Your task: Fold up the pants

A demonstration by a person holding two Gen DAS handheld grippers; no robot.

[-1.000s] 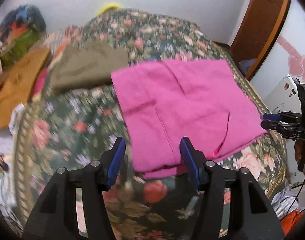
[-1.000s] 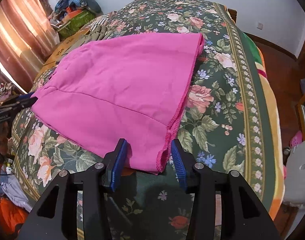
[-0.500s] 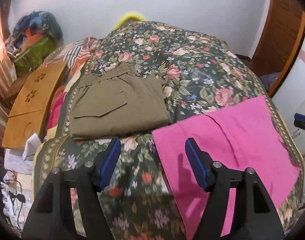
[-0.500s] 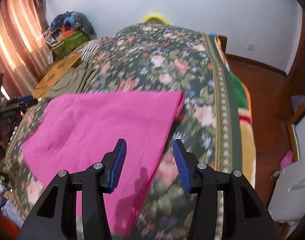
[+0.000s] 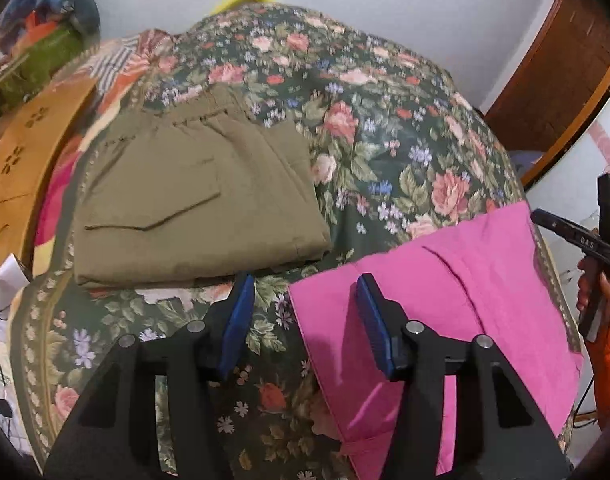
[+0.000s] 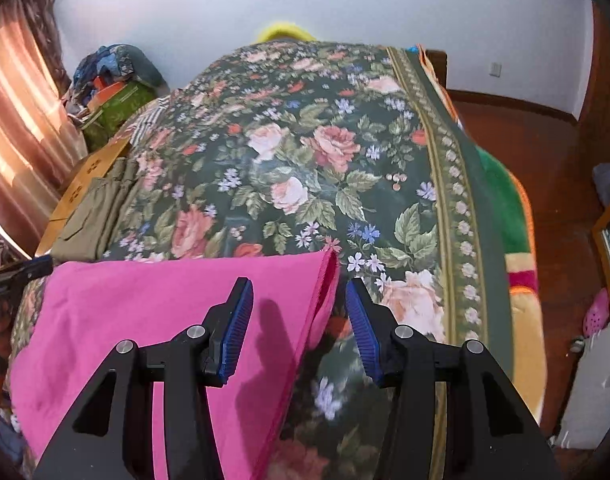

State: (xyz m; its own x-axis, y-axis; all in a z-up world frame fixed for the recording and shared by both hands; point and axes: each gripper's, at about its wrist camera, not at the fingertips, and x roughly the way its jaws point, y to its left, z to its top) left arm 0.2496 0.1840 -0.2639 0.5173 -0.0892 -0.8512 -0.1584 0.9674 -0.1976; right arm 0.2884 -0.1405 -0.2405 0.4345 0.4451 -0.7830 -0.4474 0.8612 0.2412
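The folded pink pants (image 5: 445,300) lie flat on the near end of the floral bedspread (image 5: 365,112). In the right wrist view the pink pants (image 6: 153,320) fill the lower left. My left gripper (image 5: 303,292) is open and empty, above the pants' far left corner. My right gripper (image 6: 299,296) is open and empty, above the pants' far right corner. The right gripper also shows at the right edge of the left wrist view (image 5: 577,236).
Folded olive pants (image 5: 193,200) lie on the bed's left side; they also show in the right wrist view (image 6: 93,212). A wooden board (image 5: 21,168) and a pile of bags (image 5: 45,32) sit left of the bed. Wooden floor (image 6: 545,152) lies to the right.
Both grippers have pulled back and up from the pink pants' near edge. The views now look over the pants' far corners, and the olive pants came fully into view.
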